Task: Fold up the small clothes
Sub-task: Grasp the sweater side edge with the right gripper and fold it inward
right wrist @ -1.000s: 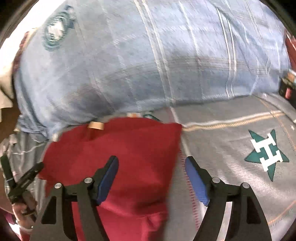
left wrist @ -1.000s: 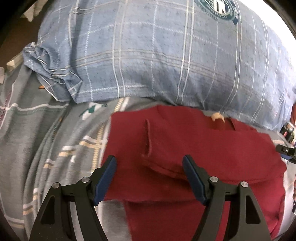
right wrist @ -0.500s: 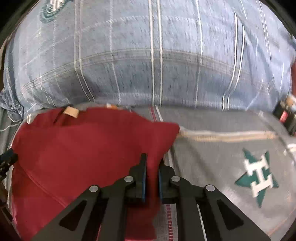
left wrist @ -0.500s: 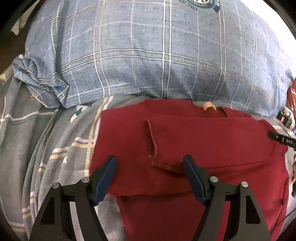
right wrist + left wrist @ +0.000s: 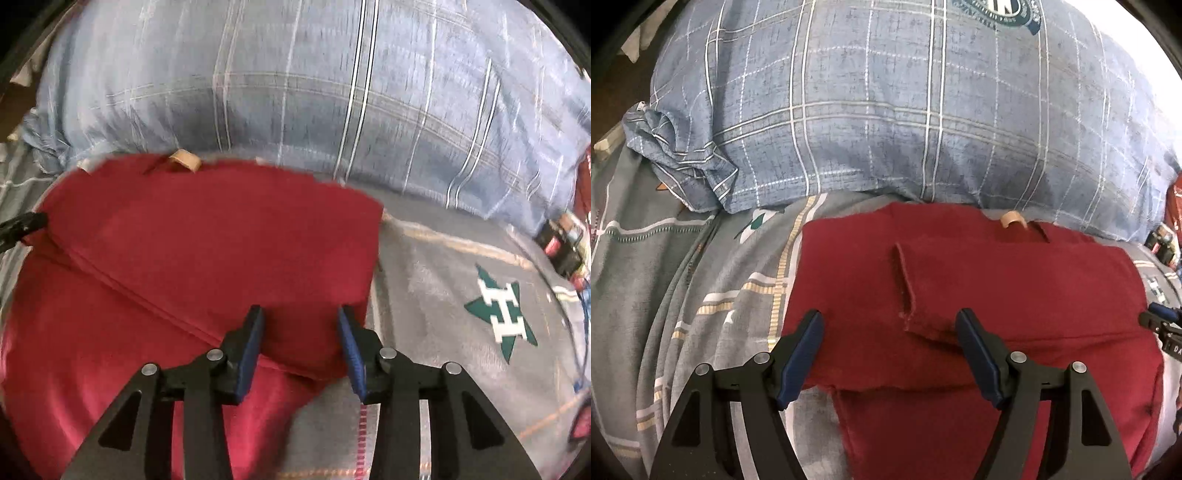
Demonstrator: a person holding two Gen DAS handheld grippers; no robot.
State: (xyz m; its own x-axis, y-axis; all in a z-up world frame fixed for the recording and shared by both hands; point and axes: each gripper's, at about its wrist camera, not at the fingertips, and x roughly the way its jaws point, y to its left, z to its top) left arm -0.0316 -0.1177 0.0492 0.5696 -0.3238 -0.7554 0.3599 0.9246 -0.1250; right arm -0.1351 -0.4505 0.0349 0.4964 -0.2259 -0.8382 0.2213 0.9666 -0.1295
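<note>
A dark red garment [image 5: 997, 288] lies folded on the grey bedspread [image 5: 683, 277], a tan loop label [image 5: 1012, 221] at its far edge. A sleeve flap lies folded across its middle. My left gripper [image 5: 888, 321] hovers open over the garment's near left part, pads clear of the cloth. In the right wrist view the same red garment [image 5: 184, 258] fills the left half. My right gripper [image 5: 300, 314] is above its near right edge, jaws opening, with a ridge of red cloth between them and the pads not pressing it.
A big blue plaid pillow [image 5: 886, 110] lies along the far side, right behind the garment. The bedspread [image 5: 443, 295] has a green star emblem [image 5: 500, 317] to the right. A small red and black object [image 5: 557, 247] sits at the far right edge.
The right gripper shut at the garment's right edge, then parted again and slid left over the cloth. The left gripper has stayed open and nearly still.
</note>
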